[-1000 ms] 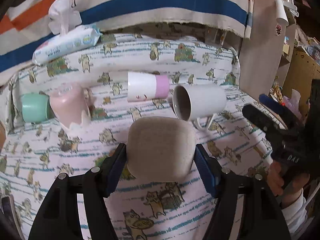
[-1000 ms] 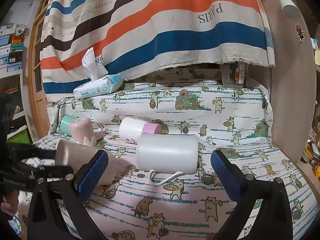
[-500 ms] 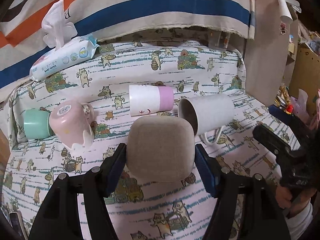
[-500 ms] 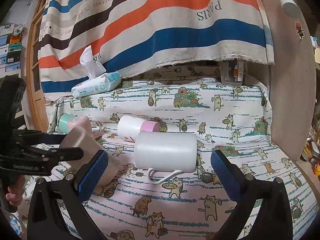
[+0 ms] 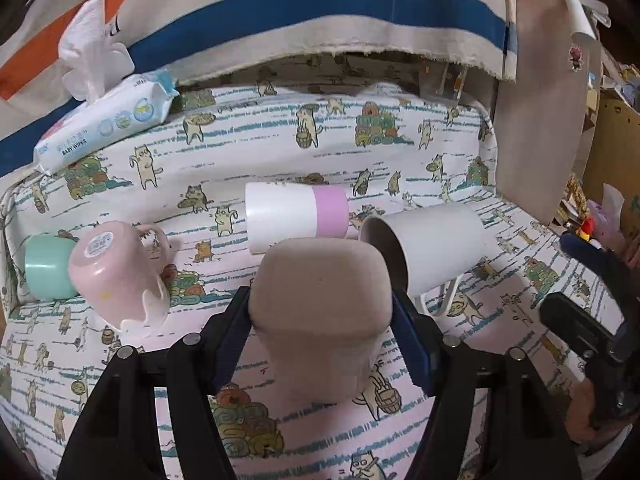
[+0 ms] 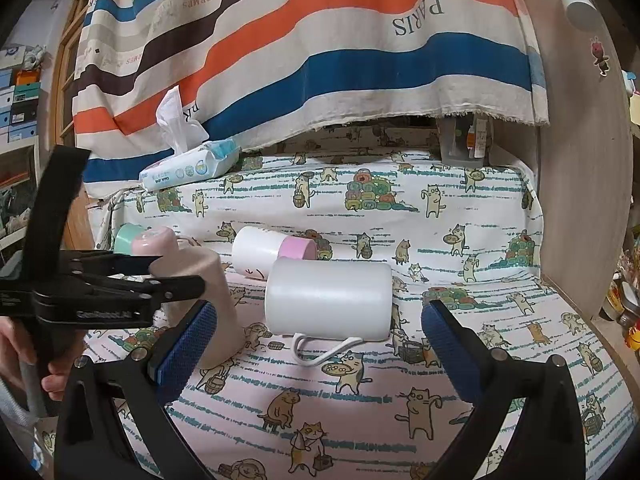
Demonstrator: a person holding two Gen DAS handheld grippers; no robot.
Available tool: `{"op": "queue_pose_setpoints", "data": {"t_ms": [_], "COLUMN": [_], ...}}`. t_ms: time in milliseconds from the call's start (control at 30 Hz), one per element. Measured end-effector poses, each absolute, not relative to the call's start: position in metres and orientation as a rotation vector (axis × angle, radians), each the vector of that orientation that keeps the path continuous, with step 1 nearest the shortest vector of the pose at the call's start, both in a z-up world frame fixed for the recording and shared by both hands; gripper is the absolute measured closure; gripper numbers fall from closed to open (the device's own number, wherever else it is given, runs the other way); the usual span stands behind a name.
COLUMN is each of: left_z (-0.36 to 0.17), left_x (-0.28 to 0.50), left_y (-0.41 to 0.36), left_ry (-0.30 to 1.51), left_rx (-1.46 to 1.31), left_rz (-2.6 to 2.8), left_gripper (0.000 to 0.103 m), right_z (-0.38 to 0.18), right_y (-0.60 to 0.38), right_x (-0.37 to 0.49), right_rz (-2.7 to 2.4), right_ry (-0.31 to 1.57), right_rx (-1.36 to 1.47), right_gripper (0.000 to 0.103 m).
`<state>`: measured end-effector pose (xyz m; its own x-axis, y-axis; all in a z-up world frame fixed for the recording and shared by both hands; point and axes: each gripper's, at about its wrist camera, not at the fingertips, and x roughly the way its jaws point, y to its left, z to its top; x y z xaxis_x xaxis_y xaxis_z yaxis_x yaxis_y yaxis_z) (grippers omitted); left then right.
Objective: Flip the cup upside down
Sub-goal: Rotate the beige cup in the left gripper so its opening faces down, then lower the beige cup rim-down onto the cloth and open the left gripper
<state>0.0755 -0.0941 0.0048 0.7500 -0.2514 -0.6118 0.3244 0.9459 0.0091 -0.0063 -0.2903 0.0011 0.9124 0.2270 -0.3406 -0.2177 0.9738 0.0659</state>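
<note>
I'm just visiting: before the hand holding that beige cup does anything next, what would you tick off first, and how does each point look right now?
1. Beige cup gripped by left gripper, blue pads on both sides: ok.
2. Cup turned base-up, wider mouth end down: ok.
3. Mouth rim flat on the cat-print cloth: cannot tell; the cup looks tilted in the right wrist view.
4. Room beside the white mug lying on its side: ok, close but apart.
5. Right gripper out of the way, jaws open and empty: ok.
</note>
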Motion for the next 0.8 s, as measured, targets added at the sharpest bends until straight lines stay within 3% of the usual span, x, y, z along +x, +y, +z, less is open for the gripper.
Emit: {"op": "queue_pose_setpoints", "data": {"t_ms": [67,133,200,800], "left_z": [0.001,-0.001,0.002,0.044], "left_x": [0.073,0.067,0.061,0.004], "left_y": [-0.095,-0.094,-0.091,-0.032], "left_ry": [0.641,0.608,0.563,0.319], "left_rx": [0.133,0.147,0.158,0.022], "left_rz": [-0.314,-0.306,-0.28,-0.255], "left_gripper": [0.035,0.013,0.004,0.001], "right_z": [0.001,0.001,0.001,0.0], "right_y": [-0.29,-0.29,-0.29,-0.289], "right_x": [-0.006,-0.006,-0.006,-0.005], "right_rz": [0.227,0.228,0.228,0.225], "right_ry": [0.358,0.357,0.358,0.364], "right_rx": [0.027,0.029,0.026,0.021], "right_gripper": [0.0,0.0,0.0,0.0]}}
